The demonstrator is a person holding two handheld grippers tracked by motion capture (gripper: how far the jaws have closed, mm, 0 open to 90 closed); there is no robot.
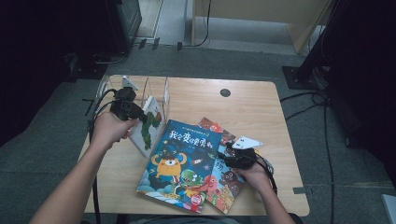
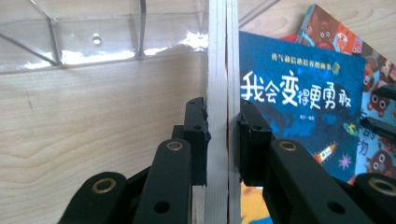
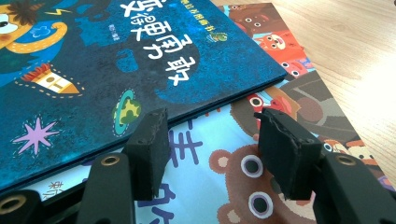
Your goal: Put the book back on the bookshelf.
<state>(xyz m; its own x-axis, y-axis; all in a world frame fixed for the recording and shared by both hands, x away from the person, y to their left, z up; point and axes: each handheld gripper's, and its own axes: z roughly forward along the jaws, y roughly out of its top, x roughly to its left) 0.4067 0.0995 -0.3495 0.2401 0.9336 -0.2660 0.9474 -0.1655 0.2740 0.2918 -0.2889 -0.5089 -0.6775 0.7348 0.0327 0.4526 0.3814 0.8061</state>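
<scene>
On the left side of the tabletop (image 1: 261,100), your left gripper (image 1: 138,113) is clamped on a white-covered picture book (image 1: 148,125), which you hold up on edge just in front of the clear acrylic book rack (image 1: 156,91). In the left gripper view the two black jaws press on either side of the book's pale page edge (image 2: 218,93), which runs straight up between them, and the rack's transparent walls (image 2: 93,42) stand on the wood just beyond. The book's cover, with a green caterpillar on it, faces right toward the middle of the tabletop, and its lower corner comes down close to the left edge of the blue book (image 1: 182,163).

That blue book, printed with white Chinese characters and cartoon monsters, lies flat near the middle of the tabletop. It overlaps a second flat book with bears on its cover (image 1: 226,179), which sticks out from under it on the right.

Your right gripper (image 1: 229,156) hovers low over that right-hand overlap. In the right gripper view its jaws stand apart with nothing pressed between them; the blue book's edge (image 3: 224,93) runs just beyond the fingertips, and the bear book (image 3: 243,177) lies underneath. Your right hand (image 1: 254,175) rests near the tabletop's near right part.
</scene>
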